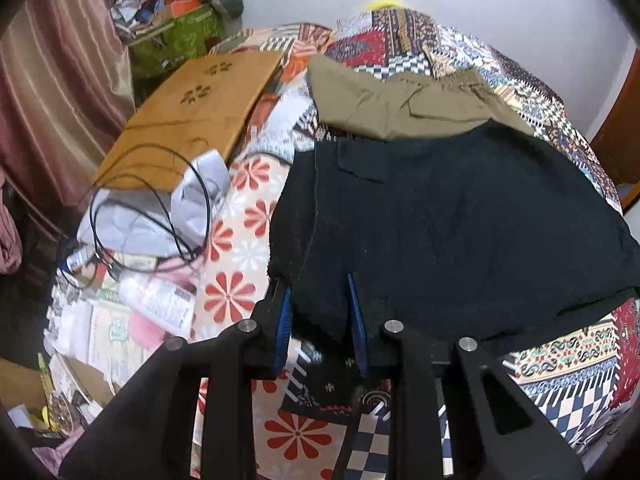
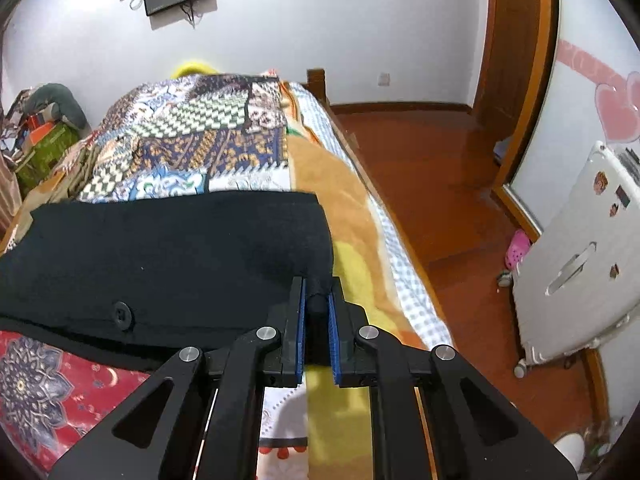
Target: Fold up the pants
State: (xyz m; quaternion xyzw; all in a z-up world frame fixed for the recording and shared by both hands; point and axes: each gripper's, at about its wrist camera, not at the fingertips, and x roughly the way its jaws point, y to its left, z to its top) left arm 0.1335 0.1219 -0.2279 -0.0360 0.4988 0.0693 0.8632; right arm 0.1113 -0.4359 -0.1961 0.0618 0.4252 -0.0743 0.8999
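Note:
Black pants (image 1: 440, 232) lie spread on a patchwork bedspread (image 1: 568, 376). My left gripper (image 1: 318, 292) has its blue-padded fingers closed on the near left corner of the black pants, with a fold of cloth between the pads. In the right wrist view the black pants (image 2: 168, 256) show a button near the front edge. My right gripper (image 2: 318, 292) is shut on the pants' near right corner, cloth bunched between its pads. A second, olive-brown pair (image 1: 400, 100) lies behind the black pair.
A wooden board (image 1: 192, 116), black cables (image 1: 152, 208), a white cloth and bottles (image 1: 156, 300) clutter the bed's left side. The bed's right edge (image 2: 400, 248) drops to a wooden floor (image 2: 448, 184). A white suitcase (image 2: 576, 264) stands on the floor at right.

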